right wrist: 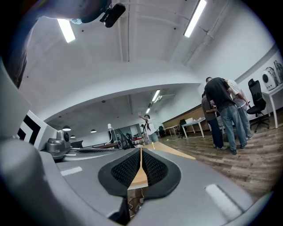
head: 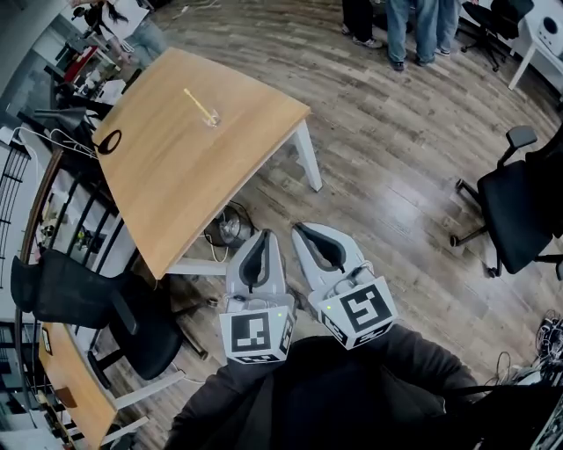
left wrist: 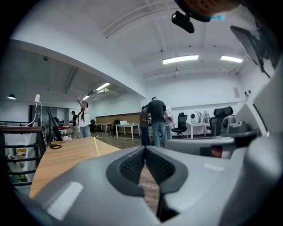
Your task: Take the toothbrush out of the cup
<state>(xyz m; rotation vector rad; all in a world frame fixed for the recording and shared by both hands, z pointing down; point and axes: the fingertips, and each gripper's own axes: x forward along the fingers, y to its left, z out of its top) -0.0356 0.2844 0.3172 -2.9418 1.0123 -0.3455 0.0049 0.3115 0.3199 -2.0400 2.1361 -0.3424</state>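
Note:
A clear cup (head: 212, 118) stands on the wooden table (head: 176, 176) at the far side, and a yellow toothbrush (head: 199, 103) leans out of it toward the upper left. Both grippers are held over the floor, well short of the table's near corner. My left gripper (head: 266, 235) is shut and holds nothing, as is my right gripper (head: 301, 228) beside it. In the left gripper view the shut left gripper (left wrist: 145, 149) points past the table (left wrist: 62, 156), where the toothbrush (left wrist: 96, 148) shows as a thin yellow line. In the right gripper view the right gripper (right wrist: 141, 152) has its pads touching.
A black loop (head: 108, 141) lies on the table's left part. Cables (head: 230, 227) sit on the floor under the table's near corner. Black office chairs stand at the left (head: 132, 321) and right (head: 519, 211). People (head: 413, 26) stand at the far end of the wood floor.

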